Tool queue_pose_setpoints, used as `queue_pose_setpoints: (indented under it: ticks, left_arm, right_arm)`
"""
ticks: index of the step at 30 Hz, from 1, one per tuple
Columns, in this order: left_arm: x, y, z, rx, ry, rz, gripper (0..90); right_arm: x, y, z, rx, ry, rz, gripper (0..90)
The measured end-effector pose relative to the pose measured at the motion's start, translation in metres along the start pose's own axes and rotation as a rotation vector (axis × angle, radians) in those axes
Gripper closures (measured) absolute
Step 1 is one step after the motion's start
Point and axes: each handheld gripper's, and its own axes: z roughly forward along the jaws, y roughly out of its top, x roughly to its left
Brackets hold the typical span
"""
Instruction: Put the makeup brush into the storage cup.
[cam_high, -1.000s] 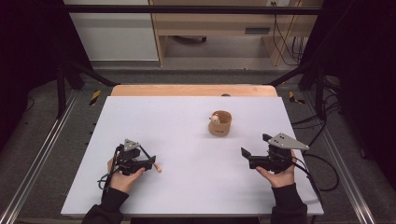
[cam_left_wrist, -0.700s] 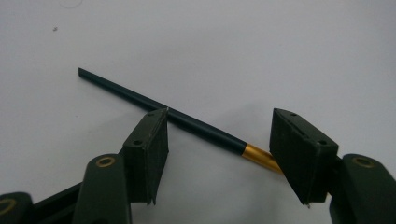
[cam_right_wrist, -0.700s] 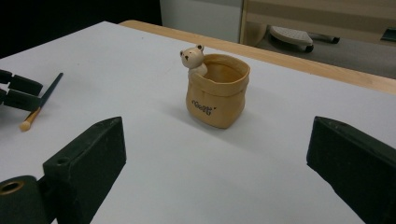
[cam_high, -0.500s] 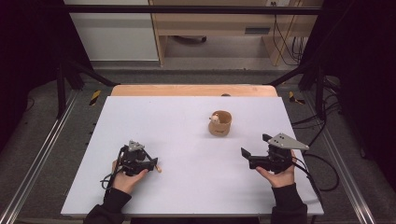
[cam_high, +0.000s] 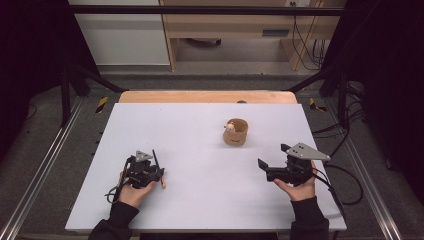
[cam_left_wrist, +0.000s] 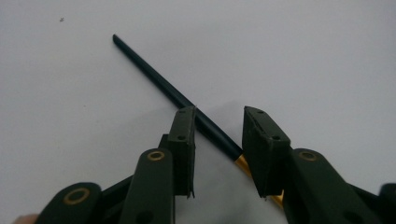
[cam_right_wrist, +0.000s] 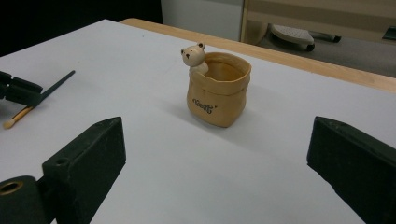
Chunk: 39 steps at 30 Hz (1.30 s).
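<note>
On the white tabletop (cam_high: 200, 150) in the high view we see our left tool (cam_high: 161, 175) at about eight o'clock and our right tool (cam_high: 273, 161) at about four o'clock, each in a hand, well apart from one another. Along the left tool's own view (cam_left_wrist: 217, 140), a thin dark brush (cam_left_wrist: 177, 98) lies flat on the white surface and passes between the two black jaws; its dark handle runs out toward eleven o'clock, while a gold ferrule shows low down beside the right-hand jaw. The jaws stand a little apart on either side of the handle, the left one just touching or nearly touching it and the right one with a gap, so the left tool is parted around the brush and does not clamp it. In the high view the brush's pale end sticks out just past the left tool toward four o'clock. The right tool's jaws are spread wide with nothing between them, as its own view (cam_right_wrist: 219, 158) shows, and they face a small tan sack-shaped pot (cam_right_wrist: 218, 88) with a little bear figure (cam_right_wrist: 194, 57) peeking over its rim. The pot (cam_high: 235, 132) stands upright near one o'clock from the tabletop's middle, apart from both tools. Far left in the right tool's view we also see the left tool (cam_right_wrist: 21, 91) with the brush (cam_right_wrist: 56, 84) beside it.
</note>
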Motion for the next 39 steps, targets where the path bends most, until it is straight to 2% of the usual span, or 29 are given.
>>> queue_pose_setpoints:
  ticks: [5, 12, 17, 23, 31, 32, 33, 34, 35, 38, 39]
  left_arm:
    - [0.001, 0.0, -0.001, 0.005, 0.001, -0.005, 71.0]
    - [0.004, 0.0, -0.003, 0.026, 0.013, 0.014, 79.0]
    - [0.004, 0.001, -0.003, 0.03, 0.015, 0.027, 81.5]
    - [0.004, 0.002, -0.003, 0.048, 0.015, 0.048, 81.4]
    - [0.006, 0.013, -0.007, 0.081, -0.007, 0.095, 69.7]
    - [0.005, 0.017, -0.008, 0.098, 0.001, 0.12, 69.0]
    - [0.005, 0.017, -0.008, 0.098, 0.001, 0.12, 68.4]
    - [0.005, 0.02, -0.007, 0.129, -0.003, 0.152, 67.6]
    - [0.005, 0.02, -0.007, 0.129, -0.003, 0.152, 67.5]
    - [0.005, 0.025, -0.001, 0.181, -0.016, 0.174, 67.6]
    - [0.005, 0.025, -0.001, 0.181, -0.016, 0.174, 67.6]
  right_arm:
    - [0.0, 0.0, 0.001, 0.004, 0.0, -0.003, 4.6]
    - [0.0, 0.0, 0.001, 0.006, 0.001, -0.004, 4.6]
    - [0.0, 0.0, 0.001, 0.007, 0.003, -0.005, 4.6]
    - [0.0, -0.001, 0.001, 0.012, 0.004, -0.004, 4.6]
    - [0.0, 0.0, 0.001, 0.014, 0.007, -0.006, 4.7]
    - [0.0, 0.0, 0.001, 0.014, 0.006, -0.004, 4.8]
    - [0.0, 0.0, 0.001, 0.014, 0.006, -0.004, 4.8]
    - [-0.001, 0.0, 0.0, 0.013, 0.005, -0.006, 4.8]
    - [-0.001, 0.0, 0.0, 0.013, 0.005, -0.006, 4.8]
    - [-0.001, 0.0, -0.001, 0.013, 0.009, -0.002, 5.1]
    - [-0.001, 0.0, -0.001, 0.013, 0.009, -0.002, 5.1]
